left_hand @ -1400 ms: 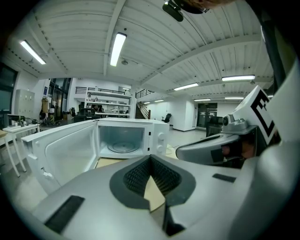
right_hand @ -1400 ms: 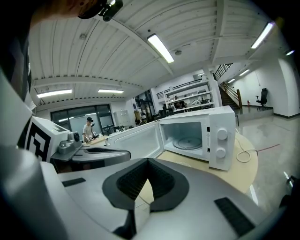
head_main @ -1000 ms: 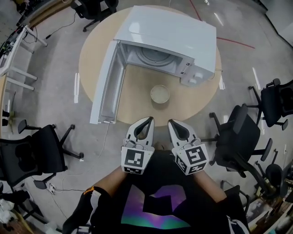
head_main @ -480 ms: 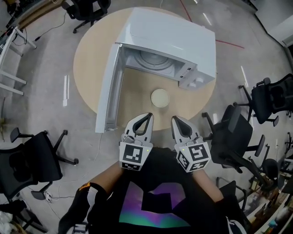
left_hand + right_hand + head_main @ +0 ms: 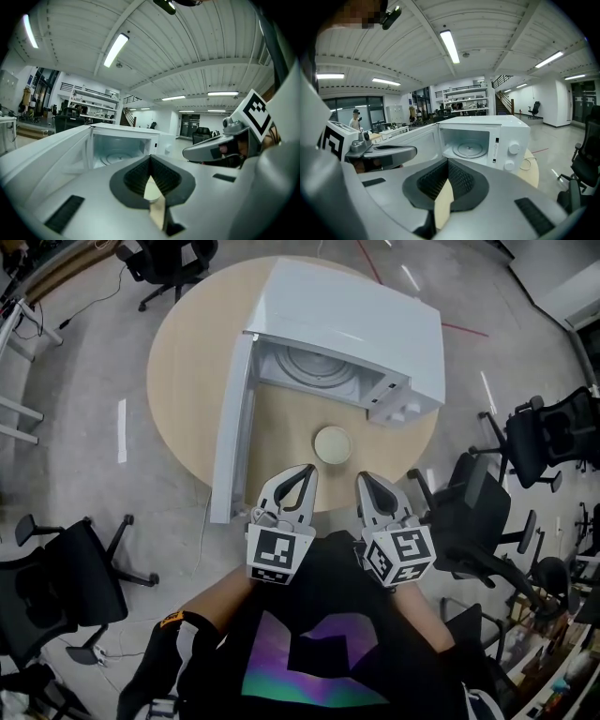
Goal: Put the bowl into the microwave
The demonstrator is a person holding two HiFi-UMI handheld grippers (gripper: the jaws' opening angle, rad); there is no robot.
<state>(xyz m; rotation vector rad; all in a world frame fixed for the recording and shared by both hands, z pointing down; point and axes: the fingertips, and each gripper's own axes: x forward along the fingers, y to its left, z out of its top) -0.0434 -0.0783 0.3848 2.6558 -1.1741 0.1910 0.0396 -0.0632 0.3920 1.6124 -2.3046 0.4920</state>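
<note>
The person has edged closer. The left gripper (image 5: 306, 471) and right gripper (image 5: 365, 479), jaws closed and empty, now hover near the bowl (image 5: 332, 444), which sits on the counter (image 5: 187, 362) before the open microwave (image 5: 347, 324). Pickup looks next.

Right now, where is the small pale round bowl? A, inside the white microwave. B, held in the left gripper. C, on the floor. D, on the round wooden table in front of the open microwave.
D: the small pale round bowl sits on the round wooden table, in front of the white microwave with its door open; the left gripper and right gripper are shut short of it.
</note>
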